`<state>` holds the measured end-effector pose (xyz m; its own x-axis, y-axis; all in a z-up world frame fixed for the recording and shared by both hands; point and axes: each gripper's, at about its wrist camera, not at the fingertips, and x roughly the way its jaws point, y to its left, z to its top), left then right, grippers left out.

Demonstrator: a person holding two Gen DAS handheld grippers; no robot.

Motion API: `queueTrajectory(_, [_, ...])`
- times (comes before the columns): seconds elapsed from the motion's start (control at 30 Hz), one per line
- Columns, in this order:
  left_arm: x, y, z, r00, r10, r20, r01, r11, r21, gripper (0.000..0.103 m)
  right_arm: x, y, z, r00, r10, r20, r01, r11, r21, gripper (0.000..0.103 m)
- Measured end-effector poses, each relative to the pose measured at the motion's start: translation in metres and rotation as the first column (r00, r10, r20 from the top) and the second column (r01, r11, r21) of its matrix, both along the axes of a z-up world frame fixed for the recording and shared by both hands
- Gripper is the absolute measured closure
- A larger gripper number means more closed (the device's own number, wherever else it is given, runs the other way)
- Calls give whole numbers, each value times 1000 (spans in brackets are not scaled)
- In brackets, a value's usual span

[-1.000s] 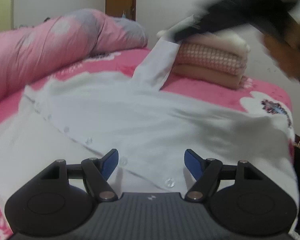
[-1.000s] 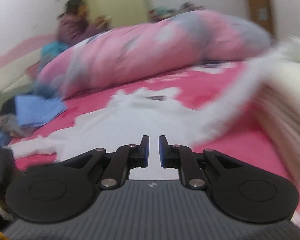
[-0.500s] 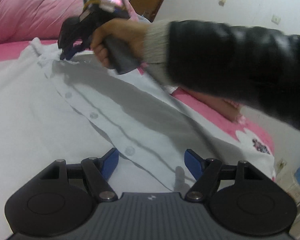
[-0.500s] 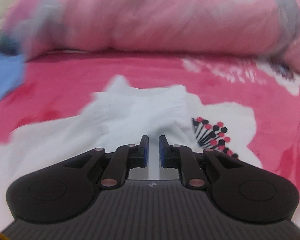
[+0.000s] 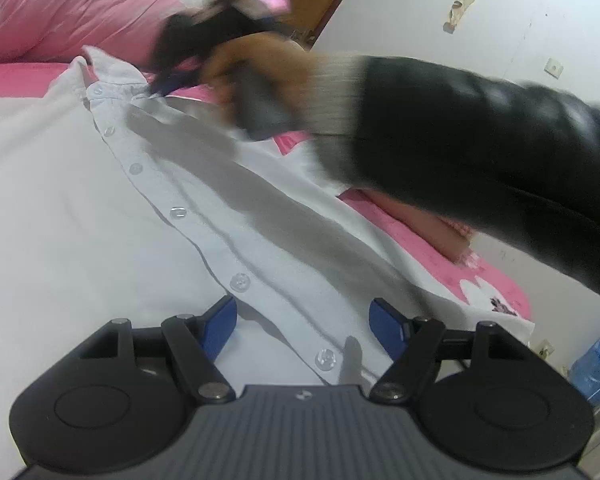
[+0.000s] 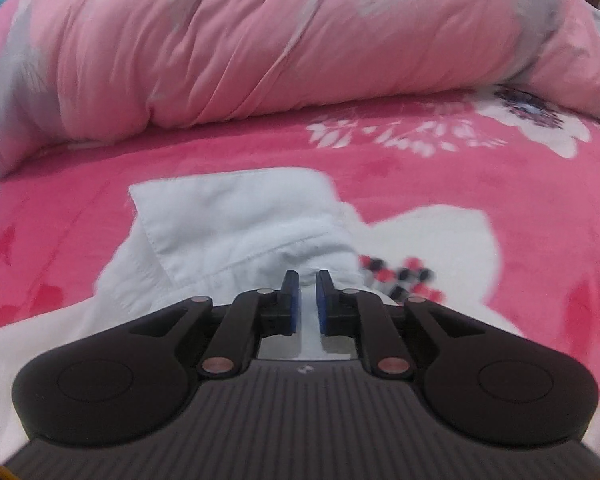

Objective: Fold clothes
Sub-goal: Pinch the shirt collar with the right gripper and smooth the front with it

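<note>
A white button-up shirt [image 5: 80, 200] lies spread front-up on the pink floral bed sheet [image 6: 420, 184]. My left gripper [image 5: 302, 320] hovers open just over the button placket near the lower buttons, with nothing between its blue pads. A hand in a black sleeve [image 5: 480, 140] reaches across the shirt with my right gripper [image 5: 164, 84], whose tips sit at the collar [image 5: 108, 76]. In the right wrist view the right gripper [image 6: 307, 280] stands almost shut, with a strip of the white shirt [image 6: 228, 216] pinched between its pads at the collar.
A bunched pink duvet [image 6: 260, 40] lies along the far side of the bed. A folded pile of clothes [image 5: 440, 236] sits on the sheet under the reaching arm. A blue bag [image 5: 596, 364] stands by the wall at right, and a wooden door frame [image 5: 320, 0] is behind.
The right gripper swung from the right side of the bed, where it held up a sleeve, across to the collar and settled there. The left gripper rolled and dropped closer to the placket.
</note>
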<state>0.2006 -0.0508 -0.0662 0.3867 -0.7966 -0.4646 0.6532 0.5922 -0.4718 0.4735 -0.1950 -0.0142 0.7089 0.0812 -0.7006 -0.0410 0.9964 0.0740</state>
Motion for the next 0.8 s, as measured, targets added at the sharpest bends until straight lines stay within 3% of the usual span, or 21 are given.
queueTrajectory(0.1, [0,1,-1,1000,6,-4,-6,1000,-9,29,-55,-35,36,998,-7,56,6,1000,17,92])
queueTrajectory(0.27, [-4,1,9,997,66,29,-67,997,43,29,-210,-127,102,983,-70,172,70,998,4,84])
queueTrajectory(0.37, [-15,-3,25,992,89,92,-97,991,96,29,-303,-179,117,968,-161,194,165,986,-3,84])
queueTrajectory(0.47, [-38,-12,45,987,37,154,-56,992,117,29,-384,-211,103,957,-219,190,218,976,28,84])
queueTrajectory(0.57, [-64,-34,57,973,-82,218,42,982,184,29,-446,-231,76,956,-241,167,232,970,74,83])
queueTrajectory(0.7, [-100,-65,49,930,-267,253,179,929,323,29,-478,-233,33,971,-202,128,181,971,158,83])
queueTrajectory(0.8, [-112,-77,30,917,-328,226,208,878,430,29,-476,-229,14,983,-149,110,127,975,181,82])
